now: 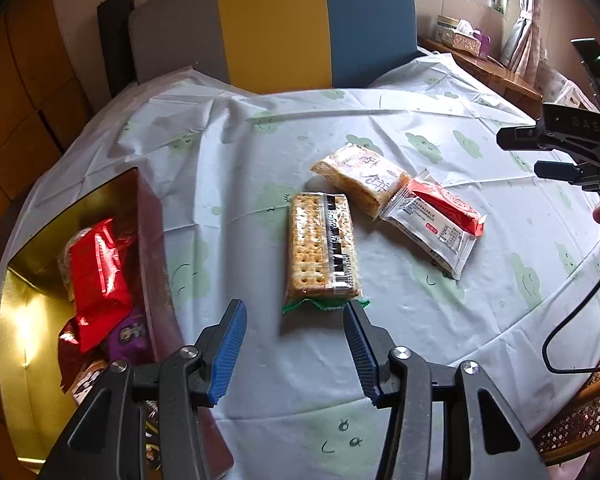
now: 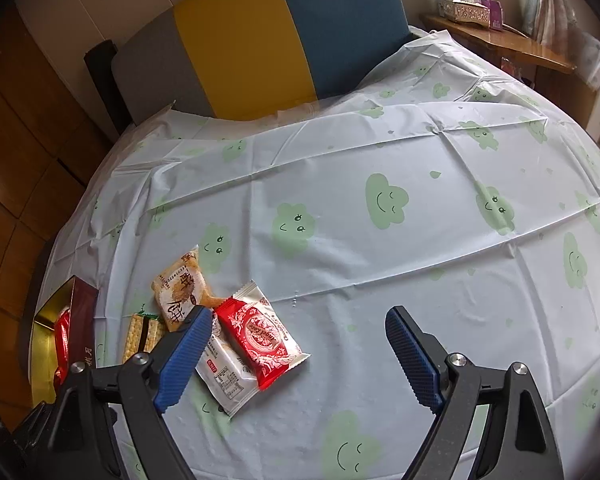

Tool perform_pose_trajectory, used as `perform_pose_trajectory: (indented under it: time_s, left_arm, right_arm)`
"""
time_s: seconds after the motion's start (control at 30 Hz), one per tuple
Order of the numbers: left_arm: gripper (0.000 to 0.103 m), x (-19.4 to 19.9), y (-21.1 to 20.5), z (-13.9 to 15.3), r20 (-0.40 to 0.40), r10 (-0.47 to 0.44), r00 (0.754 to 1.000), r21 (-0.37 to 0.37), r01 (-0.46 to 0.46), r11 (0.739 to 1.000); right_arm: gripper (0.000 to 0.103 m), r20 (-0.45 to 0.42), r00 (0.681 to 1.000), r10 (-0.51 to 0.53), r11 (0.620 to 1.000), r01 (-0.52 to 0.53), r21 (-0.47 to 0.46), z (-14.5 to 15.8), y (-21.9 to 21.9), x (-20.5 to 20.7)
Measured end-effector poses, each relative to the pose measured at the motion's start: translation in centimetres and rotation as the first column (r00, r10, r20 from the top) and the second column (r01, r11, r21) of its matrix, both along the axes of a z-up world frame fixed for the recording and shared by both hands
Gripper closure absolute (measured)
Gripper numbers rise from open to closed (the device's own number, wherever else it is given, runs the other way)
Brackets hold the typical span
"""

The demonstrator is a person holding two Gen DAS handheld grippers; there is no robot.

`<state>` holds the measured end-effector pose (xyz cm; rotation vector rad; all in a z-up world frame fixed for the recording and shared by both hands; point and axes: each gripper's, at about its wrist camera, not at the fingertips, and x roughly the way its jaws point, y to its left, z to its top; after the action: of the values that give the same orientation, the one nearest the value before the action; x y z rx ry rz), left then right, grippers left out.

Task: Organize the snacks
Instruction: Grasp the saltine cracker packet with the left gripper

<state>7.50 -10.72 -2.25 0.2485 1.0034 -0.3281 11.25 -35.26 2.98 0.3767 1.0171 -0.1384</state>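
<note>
Left gripper (image 1: 295,354): spread wide over the tablecloth, nothing between its blue pads; the right pad's tip sits just at the green near end of the cracker pack, contact too close to call.
Right gripper (image 2: 300,356): also wide apart, holding nothing; its left pad overlaps the snack pile in its own view, whether it touches them I can't tell.
Cracker pack (image 1: 322,246): lying flat, long side running near to far, right ahead of the left gripper.
Pastry pack (image 1: 360,178): pale packet with dark characters, just beyond the crackers, to the right.
Red-and-silver packet (image 1: 436,220): right of the crackers, one end against the pastry pack.
Gold box (image 1: 24,300): open at the left table edge, red (image 1: 98,280) and purple (image 1: 130,334) packets already inside.
Tablecloth (image 2: 380,260): white with green smiling clouds, creased.
Chair back (image 1: 272,24): grey, yellow, blue panels at the far side.
Tissue box (image 2: 464,6): on the wooden shelf, far right.
</note>
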Motion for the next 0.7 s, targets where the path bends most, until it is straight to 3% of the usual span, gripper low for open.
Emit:
perform_pose_trajectory:
  time_s: [0.2,0.33,0.47,0.67,0.7]
  left_arm:
    - [0.052,1.7,-1.1,-0.8,-0.044,-0.012,0.999,-0.003,0.012,1.000]
    - [0.037,2.9,-2.4,-1.3,-0.050,-0.035,0.998,0.004,0.036,0.999]
    - [0.031,4.3,-3.5,-2.0,-0.060,-0.047,0.997,0.009,0.048,0.999]
    - [0.029,6.7,-4.1,-4.4,-0.083,0.001,0.997,0.052,0.003,0.999]
    - [0.031,6.8,-3.7,-4.5,-0.076,0.012,0.997,0.021,-0.010,1.000]
  right_arm:
    - [0.014,0.000,1.000,0.007,1.000,-0.007,0.003,0.0,0.2,0.0]
    - [0.014,-0.002,1.000,0.008,1.000,-0.008,0.005,0.0,0.2,0.0]
    - [0.014,-0.001,1.000,0.005,1.000,-0.005,0.008,0.0,0.1,0.1]
    - [0.014,0.000,1.000,-0.003,1.000,0.003,0.010,0.0,-0.1,0.2]
    - [0.014,0.001,1.000,-0.002,1.000,0.002,0.011,0.0,-0.1,0.2]
